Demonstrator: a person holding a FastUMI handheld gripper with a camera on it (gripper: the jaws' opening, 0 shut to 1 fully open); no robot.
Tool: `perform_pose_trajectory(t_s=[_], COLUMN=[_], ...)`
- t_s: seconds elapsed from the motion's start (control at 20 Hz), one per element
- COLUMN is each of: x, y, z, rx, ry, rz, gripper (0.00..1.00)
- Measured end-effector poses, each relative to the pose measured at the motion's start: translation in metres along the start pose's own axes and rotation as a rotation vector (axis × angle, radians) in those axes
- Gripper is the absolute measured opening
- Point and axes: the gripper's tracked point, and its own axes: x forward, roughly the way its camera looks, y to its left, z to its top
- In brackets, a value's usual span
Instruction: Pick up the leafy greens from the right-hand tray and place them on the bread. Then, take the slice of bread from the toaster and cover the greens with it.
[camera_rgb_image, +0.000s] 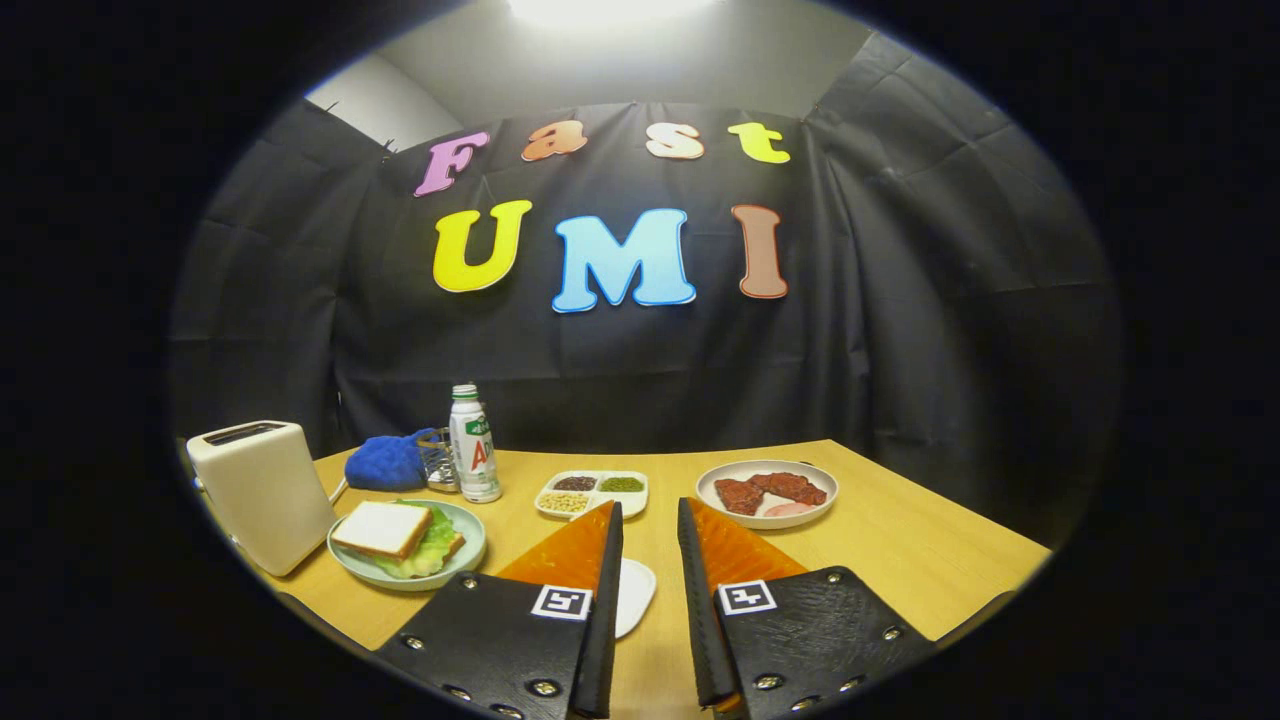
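Holding nothing in the gripper (649, 503): fingers spread wide, hovering over the near edge of the table (900, 540), with a small white dish (635, 595) partly tucked under the left one. Already lying as the task wants, by the look of it: on the green plate (400, 583) near the table's left edge, just beside the toaster (262, 495), a white slice of bread (382, 528) flat over the greens (435, 548), with what looks like the crust of a lower slice peeking out on the side away from the toaster. Impossible to tell whether anything sits in the toaster's slot. Likely trouble from here: nudging the top slice with a spread finger and sliding it off the springy, uneven leaf; pressing on one corner and tipping the stack; brushing the small white dish while swinging left; or clipping the bottle (474, 445) behind the plate. As for direction: top slice close to square, so hardly any long axis, its edges turned askew to the table's near edge, one corner toward the toaster and one toward the fingers. Greens frilling out mostly toward the table's middle and near edge, stretching the stack that way.
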Motion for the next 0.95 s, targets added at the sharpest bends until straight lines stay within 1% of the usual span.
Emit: perform_pose_trajectory(t_s=[0.15, 0.25, 0.4, 0.5, 0.65, 0.95], x=[0.001, -0.001, -0.003, -0.002, -0.002, 0.001], y=[-0.042, -0.076, -0.115, -0.134, -0.164, -0.245], z=[-0.004, 0.005, 0.011, 0.006, -0.002, -0.001], rx=[0.016, -0.003, -0.040, -0.052, -0.029, -0.056], ry=[0.036, 0.005, -0.053, -0.038, 0.006, -0.013], rz=[0.002, -0.023, -0.039, -0.021, 0.008, -0.051], gripper=[0.32, 0.32, 0.32, 0.32, 0.32, 0.32])
